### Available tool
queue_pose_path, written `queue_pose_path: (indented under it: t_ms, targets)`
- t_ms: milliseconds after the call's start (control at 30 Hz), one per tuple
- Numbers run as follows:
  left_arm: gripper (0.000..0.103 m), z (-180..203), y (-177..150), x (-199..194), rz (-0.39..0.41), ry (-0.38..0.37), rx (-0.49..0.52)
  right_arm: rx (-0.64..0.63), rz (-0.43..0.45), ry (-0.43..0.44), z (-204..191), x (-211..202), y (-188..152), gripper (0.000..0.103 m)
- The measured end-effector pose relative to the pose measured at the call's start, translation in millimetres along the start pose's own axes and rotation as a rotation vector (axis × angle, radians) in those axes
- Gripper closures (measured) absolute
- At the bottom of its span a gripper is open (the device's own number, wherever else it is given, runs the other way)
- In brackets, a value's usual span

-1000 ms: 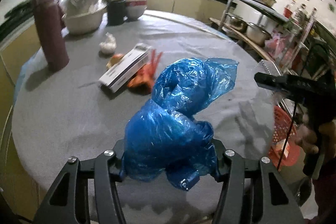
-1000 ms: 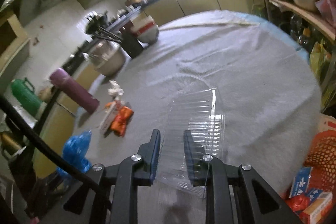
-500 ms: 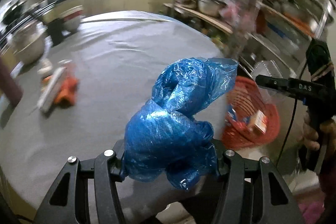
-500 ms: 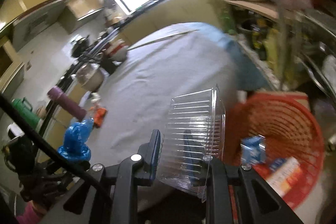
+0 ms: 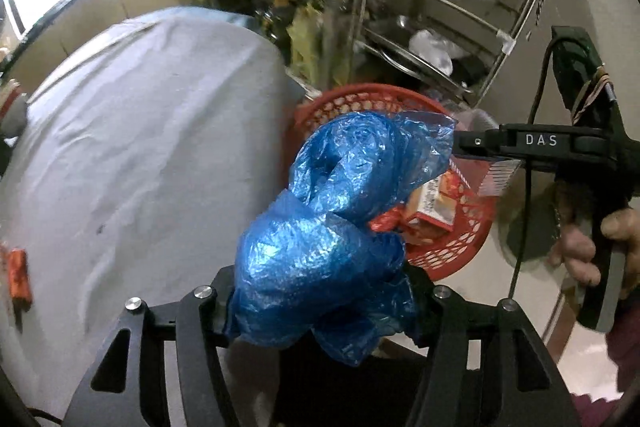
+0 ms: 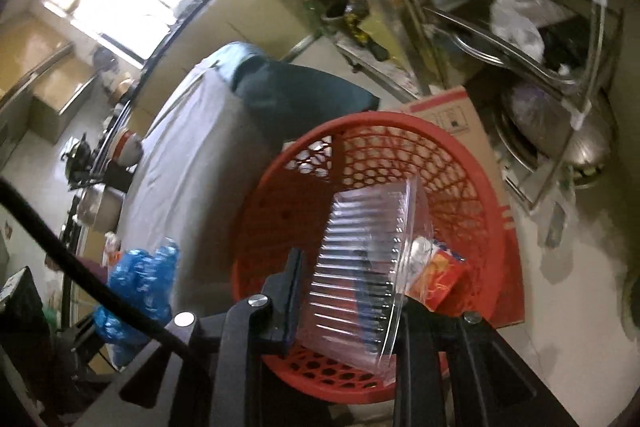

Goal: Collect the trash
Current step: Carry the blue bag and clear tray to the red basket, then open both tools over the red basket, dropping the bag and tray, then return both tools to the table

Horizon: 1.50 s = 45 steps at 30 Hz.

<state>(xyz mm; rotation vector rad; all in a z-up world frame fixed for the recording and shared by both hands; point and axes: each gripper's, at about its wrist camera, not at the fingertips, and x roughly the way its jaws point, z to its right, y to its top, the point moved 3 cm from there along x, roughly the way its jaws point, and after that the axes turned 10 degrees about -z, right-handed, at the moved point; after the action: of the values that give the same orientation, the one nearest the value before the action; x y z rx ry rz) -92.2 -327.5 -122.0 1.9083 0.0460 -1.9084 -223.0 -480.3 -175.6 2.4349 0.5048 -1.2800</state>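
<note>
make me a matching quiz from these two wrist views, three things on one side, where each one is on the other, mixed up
Things:
1. blue plastic bag
2. clear plastic container
3. small carton

Places:
A. lying inside the red basket
B. between the fingers of the left gripper
C. between the fingers of the right gripper

Pairs: 1-B, 2-C, 3-A

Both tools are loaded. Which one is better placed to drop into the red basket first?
Right. The right tool, opening, holds the clear plastic container directly over the red basket. The left tool, also opening, has its blue plastic bag nearer the rim.
</note>
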Motion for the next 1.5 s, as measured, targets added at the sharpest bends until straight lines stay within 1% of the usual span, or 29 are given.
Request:
queue_pose_path:
  t_ms: [33,100,133,167,200,267,333,400,433,567,633,733,867,1033,1133,1233,1367,1500]
  targets:
    - [0.04,3,4,4,-0.01,-0.001,0.0,0.023,0.009,0.017,5,-2,3,0.075]
    - [0.04,5,9,7,-0.027,-0.006,-0.004,0.053,0.027,0.054,8,-6,5,0.068]
    - [0.039,5,10,8,-0.028,-0.014,-0.007,0.07,0.043,0.076,11,-11,7,0.053]
    - [0.039,3,9,8,-0.028,-0.019,-0.009,0.08,0.065,0.086,11,-14,7,0.033]
    - [0.039,2,9,8,-0.028,-0.027,-0.012,0.085,0.096,0.101,12,-20,8,0.032]
    - [0.038,2,10,9,-0.026,-0.041,-0.019,0.077,0.128,0.128,9,-25,8,0.032]
    - [0.037,3,10,8,-0.024,-0.057,-0.029,0.082,0.155,0.16,7,-30,9,0.032]
    - [0.037,4,11,6,-0.019,-0.071,-0.034,0.079,0.173,0.214,3,-34,9,0.032]
    - [0.037,6,11,5,-0.015,-0.076,-0.028,0.075,0.18,0.222,1,-36,9,0.032]
    - [0.036,7,10,-4,0.021,-0.077,-0.006,0.04,0.222,0.216,-10,-47,8,0.032]
    - [0.035,3,9,-9,0.034,-0.083,-0.02,0.035,0.232,0.201,-12,-50,8,0.032]
    - [0.035,-10,6,-15,0.048,-0.081,-0.055,0.045,0.231,0.205,-10,-51,8,0.032]
    - [0.035,-32,-10,-18,0.047,-0.062,-0.116,0.028,0.227,0.199,-14,-50,7,0.033]
    - [0.035,-64,-49,-22,0.024,-0.024,-0.223,-0.005,0.2,0.208,-29,-42,3,0.033]
    - [0.034,-85,-75,-32,0.033,0.015,-0.286,-0.031,0.17,0.209,-43,-32,-1,0.033]
    - [0.035,-114,-105,-46,0.051,0.075,-0.371,-0.056,0.133,0.212,-58,-20,-5,0.033]
    - [0.034,-162,-145,-69,0.075,0.146,-0.51,-0.127,0.087,0.214,-86,-6,-16,0.033]
    - [0.034,-212,-177,-93,0.111,0.242,-0.651,-0.184,0.043,0.21,-111,8,-28,0.033]
